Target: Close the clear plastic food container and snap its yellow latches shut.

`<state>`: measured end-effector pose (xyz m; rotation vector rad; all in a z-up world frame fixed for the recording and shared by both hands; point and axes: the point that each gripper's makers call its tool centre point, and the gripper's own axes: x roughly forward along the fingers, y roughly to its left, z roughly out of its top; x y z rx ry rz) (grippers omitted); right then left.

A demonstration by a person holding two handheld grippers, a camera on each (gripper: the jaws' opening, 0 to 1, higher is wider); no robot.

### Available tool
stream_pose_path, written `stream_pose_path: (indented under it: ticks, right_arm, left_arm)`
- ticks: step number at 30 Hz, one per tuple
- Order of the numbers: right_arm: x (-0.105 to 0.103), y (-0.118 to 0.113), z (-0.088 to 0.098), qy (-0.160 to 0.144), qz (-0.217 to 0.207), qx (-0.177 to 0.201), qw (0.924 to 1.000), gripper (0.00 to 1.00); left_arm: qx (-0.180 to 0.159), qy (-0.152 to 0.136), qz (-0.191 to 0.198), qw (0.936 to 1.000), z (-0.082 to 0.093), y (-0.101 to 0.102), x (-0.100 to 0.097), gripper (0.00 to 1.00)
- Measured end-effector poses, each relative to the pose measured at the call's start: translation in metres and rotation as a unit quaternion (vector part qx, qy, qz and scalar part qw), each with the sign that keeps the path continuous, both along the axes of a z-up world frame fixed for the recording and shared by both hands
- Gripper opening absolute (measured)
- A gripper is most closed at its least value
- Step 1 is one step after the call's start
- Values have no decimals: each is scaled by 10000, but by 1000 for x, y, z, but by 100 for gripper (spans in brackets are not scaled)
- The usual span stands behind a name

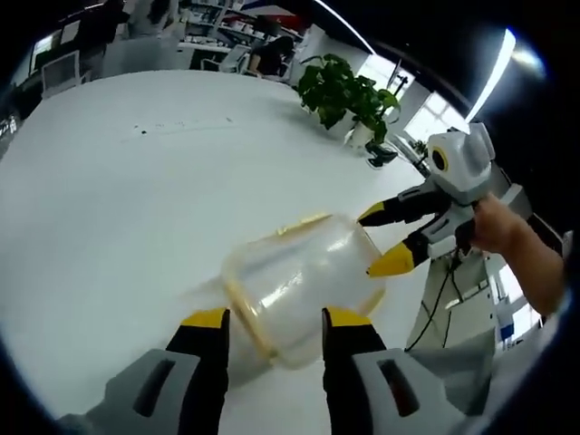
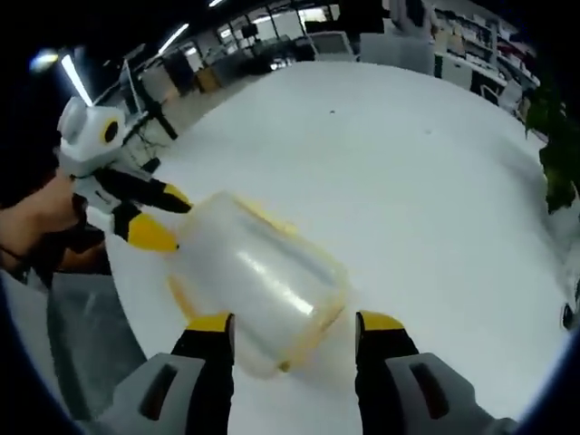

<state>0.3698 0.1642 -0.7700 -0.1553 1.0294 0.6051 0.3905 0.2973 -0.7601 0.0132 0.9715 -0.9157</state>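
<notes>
The clear plastic container [image 1: 304,290] with yellow trim lies tilted on its side over the white table [image 1: 136,181], slightly blurred. My left gripper [image 1: 276,319] is open, its yellow-tipped jaws flanking the container's near end. My right gripper [image 1: 382,239] comes in from the right, open, its tips at the container's far end. In the right gripper view the container [image 2: 258,272] sits between the open jaws of my right gripper [image 2: 294,322], and my left gripper [image 2: 166,217] meets it from the left. I cannot tell whether the lid is seated.
A potted plant [image 1: 349,95] stands near the table's far edge, and the plant [image 2: 557,136] is at the right rim. A hand [image 1: 494,227] holds the right gripper. The table edge [image 2: 136,308] runs close beside the container. Office desks and chairs lie beyond.
</notes>
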Motion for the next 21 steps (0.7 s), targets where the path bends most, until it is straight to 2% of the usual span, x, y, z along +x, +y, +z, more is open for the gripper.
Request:
stream_pose_path:
  ticks: [4,7,11,15,21]
  right_arm:
    - [0,6,4,8,90,94,9999,53]
    - [0,1,4,-46,440,-289,9986,49]
    - [1,0,7,-145,797,-582,9950,49]
    - [2,1,9,-169,995,-690,9925,49]
    - [3,4,12,-260,1279,-837,9879,50]
  left_arm:
    - [152,-202,-232,9994,1,1,1,40]
    - [222,-291,-269,9990,4,4,5,39]
    - [297,-471,-419,9976,11,4,9,39]
    - [418,-690,-717,9942,14,3,12,39]
    - [599,-860,-986,9896,17,3,13,38]
